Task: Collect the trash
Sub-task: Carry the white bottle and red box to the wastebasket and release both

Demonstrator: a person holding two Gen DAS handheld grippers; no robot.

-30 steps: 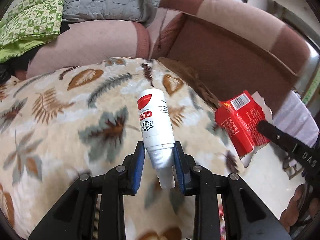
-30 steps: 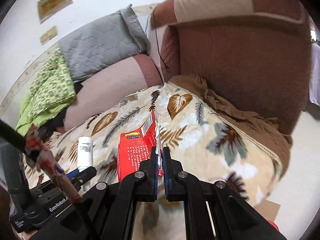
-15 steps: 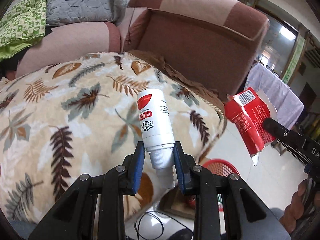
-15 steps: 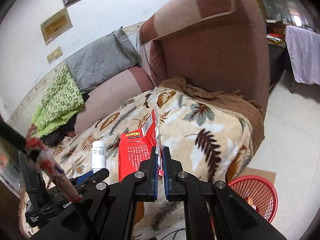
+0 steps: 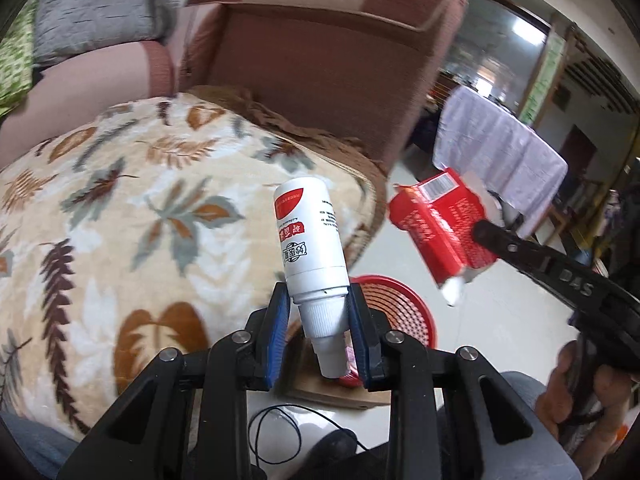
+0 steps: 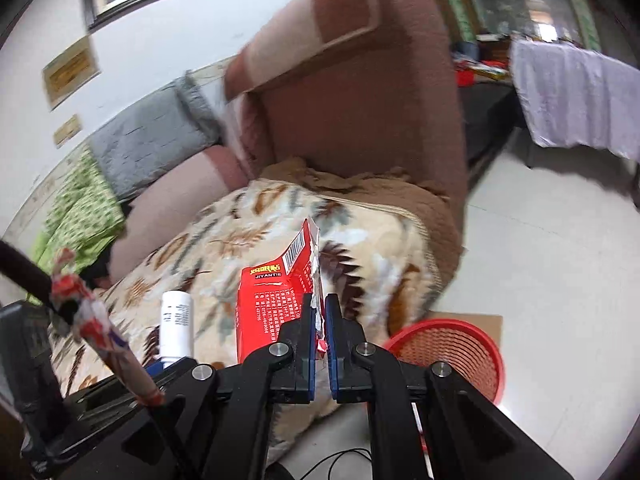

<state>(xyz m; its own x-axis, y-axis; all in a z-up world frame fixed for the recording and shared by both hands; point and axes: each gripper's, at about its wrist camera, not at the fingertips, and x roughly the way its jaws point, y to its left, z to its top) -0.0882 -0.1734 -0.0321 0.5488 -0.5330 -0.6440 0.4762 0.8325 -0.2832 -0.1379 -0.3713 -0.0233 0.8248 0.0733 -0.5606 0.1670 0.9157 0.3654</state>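
Note:
My left gripper point(image 5: 319, 334) is shut on the neck of a white bottle point(image 5: 310, 242) with a red label, bottom end pointing away from me. The bottle point(image 6: 176, 325) also shows at the lower left of the right wrist view. My right gripper point(image 6: 319, 322) is shut on the torn edge of a flattened red carton point(image 6: 276, 294) with a barcode. In the left wrist view that carton point(image 5: 440, 226) hangs at the right, above the floor. A red mesh basket point(image 5: 394, 306) stands on the floor below both, partly hidden behind the bottle; the same basket point(image 6: 460, 344) sits lower right in the right wrist view.
A sofa seat under a leaf-patterned blanket point(image 5: 120, 220) fills the left, with a brown armrest point(image 5: 332, 60) behind. Cardboard point(image 6: 468, 316) lies under the basket. A black cable point(image 5: 276, 436) lies on the pale floor. A white-draped table point(image 5: 500, 148) stands at the right.
Both grippers swung right, off the sofa seat and towards the floor, still holding the bottle and the carton. The red basket came into view and now sits closer beneath them.

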